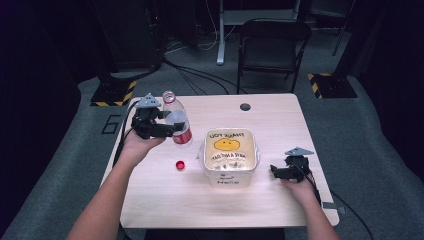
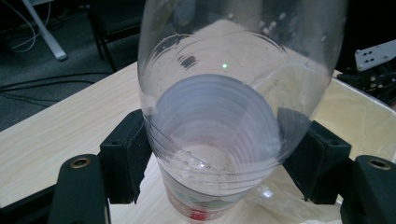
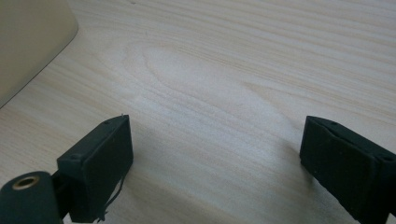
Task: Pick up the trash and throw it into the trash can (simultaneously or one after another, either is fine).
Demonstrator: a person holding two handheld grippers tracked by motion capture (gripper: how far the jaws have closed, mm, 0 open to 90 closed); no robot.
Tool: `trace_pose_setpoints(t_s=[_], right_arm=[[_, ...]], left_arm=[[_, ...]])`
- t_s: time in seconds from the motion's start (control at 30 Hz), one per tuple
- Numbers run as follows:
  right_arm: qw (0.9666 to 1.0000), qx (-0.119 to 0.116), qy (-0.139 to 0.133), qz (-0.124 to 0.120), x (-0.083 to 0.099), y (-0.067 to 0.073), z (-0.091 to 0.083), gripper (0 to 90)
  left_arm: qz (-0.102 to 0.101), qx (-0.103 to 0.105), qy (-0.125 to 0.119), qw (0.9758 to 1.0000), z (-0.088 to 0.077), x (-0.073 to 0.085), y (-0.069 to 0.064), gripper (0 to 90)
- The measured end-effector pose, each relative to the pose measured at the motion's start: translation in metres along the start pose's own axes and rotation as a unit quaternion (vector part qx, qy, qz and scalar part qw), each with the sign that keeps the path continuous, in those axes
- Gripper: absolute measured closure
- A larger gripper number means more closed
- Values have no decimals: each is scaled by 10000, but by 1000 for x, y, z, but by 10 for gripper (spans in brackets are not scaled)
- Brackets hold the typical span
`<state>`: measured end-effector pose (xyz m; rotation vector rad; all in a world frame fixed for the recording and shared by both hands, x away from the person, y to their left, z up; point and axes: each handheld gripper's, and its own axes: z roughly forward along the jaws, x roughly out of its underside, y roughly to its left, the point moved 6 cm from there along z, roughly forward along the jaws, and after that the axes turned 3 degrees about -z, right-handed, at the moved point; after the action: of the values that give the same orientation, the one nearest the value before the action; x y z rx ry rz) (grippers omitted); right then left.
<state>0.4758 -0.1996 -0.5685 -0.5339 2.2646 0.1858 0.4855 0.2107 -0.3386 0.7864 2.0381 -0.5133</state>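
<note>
Two tongs: left gripper [image 1: 172,131] clamps open bottle [image 1: 178,121], tilting toward 3 o'clock; may spill short of tub [image 1: 252,161]. Right gripper [image 1: 274,172] gapes empty.

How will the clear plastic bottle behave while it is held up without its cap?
The bottle looks almost empty, so probably light. Its thin clear wall may dent between the left gripper fingers. Its open neck could spill any remaining drops if tilted.

Black hand-held gripper [image 1: 172,131], grey three-cornered top plate, brass screws.
</note>
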Motion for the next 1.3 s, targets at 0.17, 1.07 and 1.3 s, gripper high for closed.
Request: trace_pose_setpoints(t_s=[0.17,1.07,1.3], right_arm=[[10000,-5,-6,7,0,0,0,88],[10000,6,-3,8,0,0,0,90],[10000,4,-4,10,0,0,0,90]], left_arm=[[91,108,-28,9999,2,-11,-12,295],[368,450,-142,9982,22,-46,-48,297],[416,537,-150,9976,27,-49,-56,299]])
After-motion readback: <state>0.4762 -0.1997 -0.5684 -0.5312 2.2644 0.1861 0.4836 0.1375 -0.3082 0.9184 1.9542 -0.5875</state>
